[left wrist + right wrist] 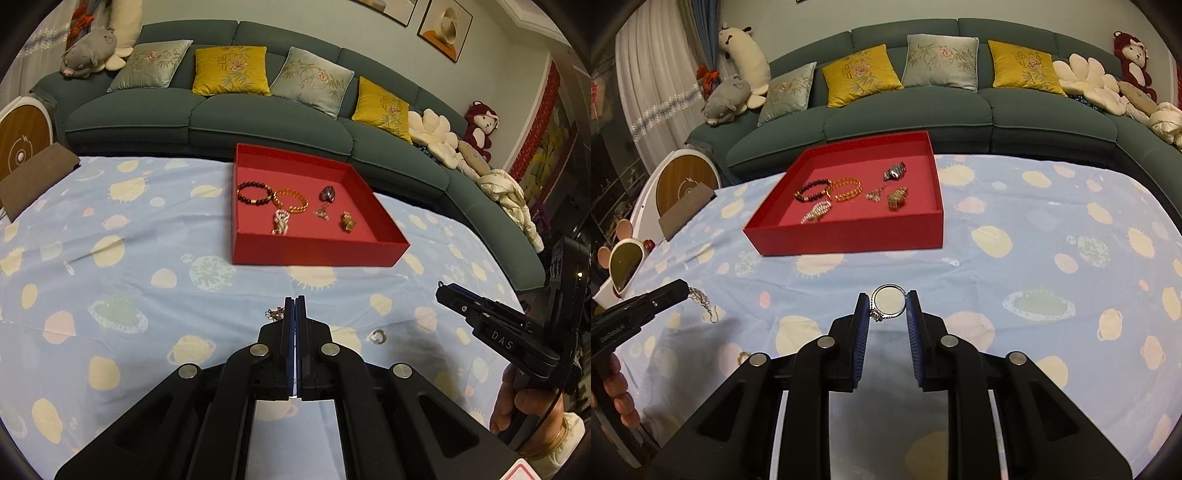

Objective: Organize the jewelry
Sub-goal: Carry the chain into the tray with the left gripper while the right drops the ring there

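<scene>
A red tray (317, 251) (849, 240) on the blue patterned cloth holds a dark bead bracelet (254, 194), an amber bracelet (290, 201), a silver chain (280, 222) and several small pieces. My left gripper (295, 301) is shut on a dangling earring (274, 314); the right wrist view shows it hanging from the tips (701, 299). My right gripper (888, 301) is shut on a silver ring (888, 302), held upright between its pads above the cloth. It also shows in the left wrist view (441, 288).
A small ring (378, 336) lies on the cloth right of my left gripper; it shows in the right wrist view (743, 356). A brown card (33, 177) stands at the table's left edge. A green sofa (258, 118) with cushions runs behind the table.
</scene>
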